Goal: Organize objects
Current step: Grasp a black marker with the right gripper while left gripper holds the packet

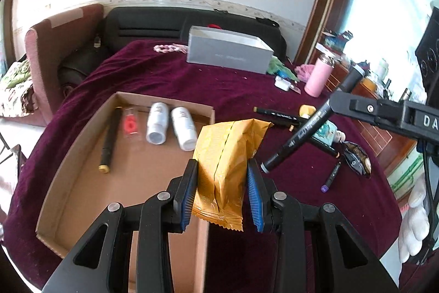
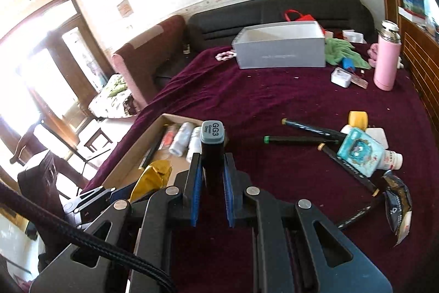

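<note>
My left gripper (image 1: 222, 172) is shut on a yellow snack packet (image 1: 227, 164) and holds it above the right wall of the cardboard tray (image 1: 82, 177). The tray holds a black marker (image 1: 111, 139), a small red-and-clear packet (image 1: 131, 125) and two white bottles (image 1: 170, 127). My right gripper (image 2: 211, 169) is shut on a black marker with a grey GG3 cap (image 2: 212, 139), held above the maroon cloth right of the tray (image 2: 153, 133). That marker (image 1: 310, 128) and the right gripper also show in the left wrist view. The packet shows in the right wrist view (image 2: 152, 175).
Loose markers (image 2: 304, 140), a teal bottle (image 2: 362, 153), a yellow-capped item (image 2: 358, 120) and a dark wrapper (image 2: 397, 202) lie on the cloth at the right. A grey box (image 2: 279, 51), green cloth (image 2: 343, 51) and pink flask (image 2: 387, 59) stand at the back. A sofa is behind.
</note>
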A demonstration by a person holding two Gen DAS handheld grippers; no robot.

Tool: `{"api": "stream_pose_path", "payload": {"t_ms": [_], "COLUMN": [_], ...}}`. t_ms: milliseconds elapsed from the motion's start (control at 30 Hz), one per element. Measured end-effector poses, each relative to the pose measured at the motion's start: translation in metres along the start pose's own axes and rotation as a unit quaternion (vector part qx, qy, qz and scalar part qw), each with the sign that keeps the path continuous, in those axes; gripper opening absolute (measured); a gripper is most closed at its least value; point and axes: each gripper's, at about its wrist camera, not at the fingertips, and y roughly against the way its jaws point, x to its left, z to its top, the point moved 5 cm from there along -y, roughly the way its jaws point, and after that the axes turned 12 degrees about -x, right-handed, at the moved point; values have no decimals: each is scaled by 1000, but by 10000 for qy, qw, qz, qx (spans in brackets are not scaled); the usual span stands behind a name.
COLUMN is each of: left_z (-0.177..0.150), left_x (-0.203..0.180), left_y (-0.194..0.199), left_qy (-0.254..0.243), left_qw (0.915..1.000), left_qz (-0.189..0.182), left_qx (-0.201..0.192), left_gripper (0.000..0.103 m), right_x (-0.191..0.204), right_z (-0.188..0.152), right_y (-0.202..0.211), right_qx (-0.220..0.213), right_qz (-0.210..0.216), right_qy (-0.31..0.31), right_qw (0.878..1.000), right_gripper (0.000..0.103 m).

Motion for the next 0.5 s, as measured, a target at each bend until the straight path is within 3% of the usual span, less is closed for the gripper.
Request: {"api": "stream_pose_path", "payload": {"t_ms": [500], "left_z": [0], "left_x": [41], "left_y": [37], "left_qy": [284], "left_qw": [9987], "left_qz": [286], "left_qx": [-297], "left_gripper": [30], "right_x": [63], "right_z": [-23], "right_y": [-3], "right_qx": [170], "right_qz": [383], "right_qy": [387], "right_qw": [9984], "right_gripper": [13]}}
